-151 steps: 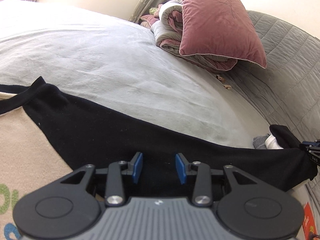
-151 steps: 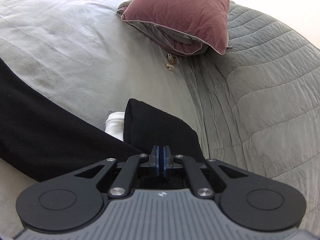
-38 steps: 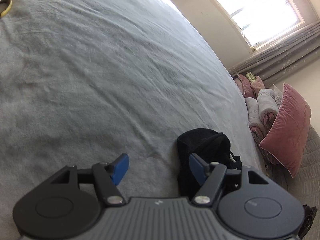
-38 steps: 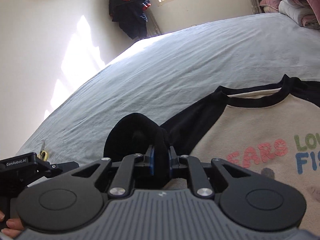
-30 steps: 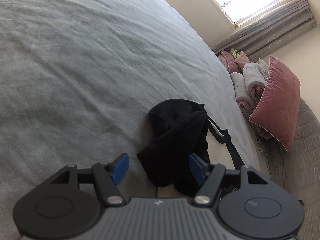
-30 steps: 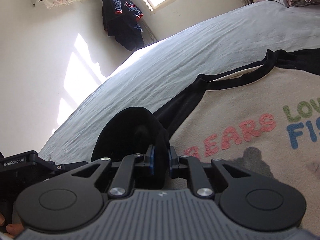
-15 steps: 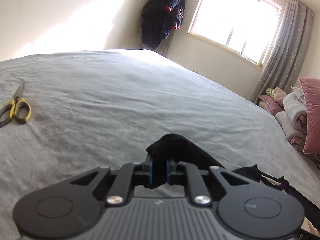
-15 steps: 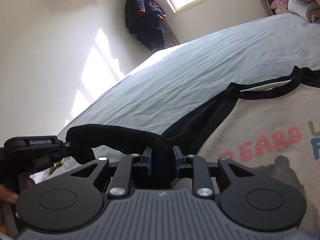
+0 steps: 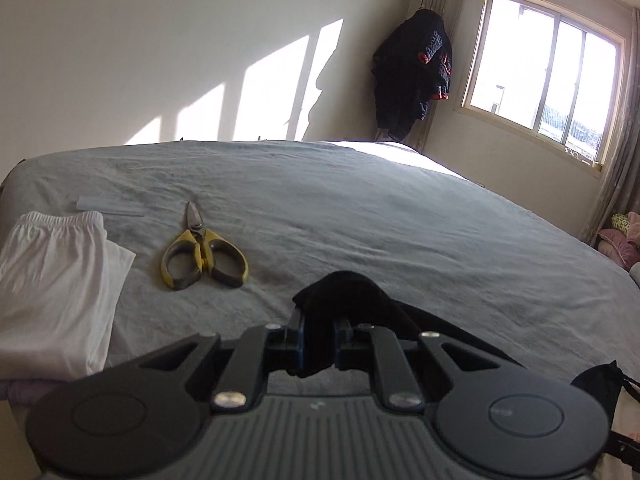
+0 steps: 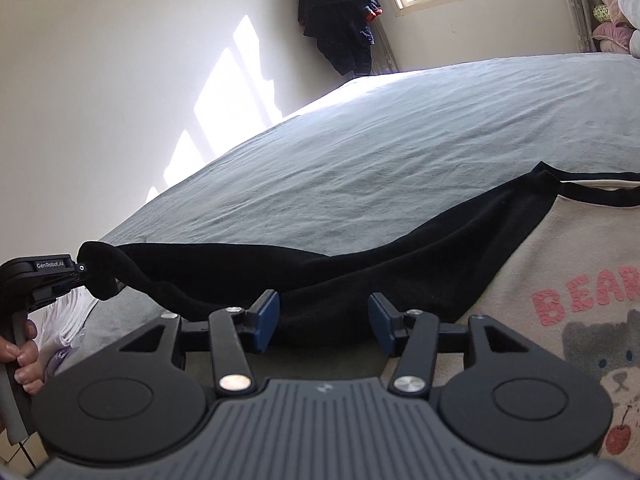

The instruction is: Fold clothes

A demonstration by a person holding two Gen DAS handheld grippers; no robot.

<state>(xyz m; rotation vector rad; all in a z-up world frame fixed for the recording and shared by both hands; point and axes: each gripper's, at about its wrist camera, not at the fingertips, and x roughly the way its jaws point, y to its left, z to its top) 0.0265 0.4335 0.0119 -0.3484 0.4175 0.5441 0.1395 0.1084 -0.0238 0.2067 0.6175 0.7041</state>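
A cream sweatshirt [image 10: 560,264] with pink letters and black sleeves lies on the grey bed [image 10: 400,132]. One black sleeve [image 10: 360,256] is stretched out to the left. My left gripper [image 9: 319,344] is shut on that sleeve's cuff [image 9: 340,292]. The right wrist view shows the left gripper [image 10: 80,270] at the far left, holding the cuff [image 10: 100,268] just above the bed. My right gripper [image 10: 323,322] is near the sleeve's middle, and its jaws are opening. Its blue pads are clear of the cloth, which lies just beyond the gap.
Yellow-handled scissors [image 9: 202,256], a folded white garment [image 9: 52,280] and a white paper strip [image 9: 110,206] lie at the bed's left end. A dark jacket [image 9: 416,76] hangs by the window [image 9: 548,76]. Pillows [image 9: 620,236] sit far right. A hand [image 10: 20,352] grips the left handle.
My left gripper shut on the sleeve cuff and drew it out to the left, swinging toward the scissors. My right gripper let go of the sleeve and opened.
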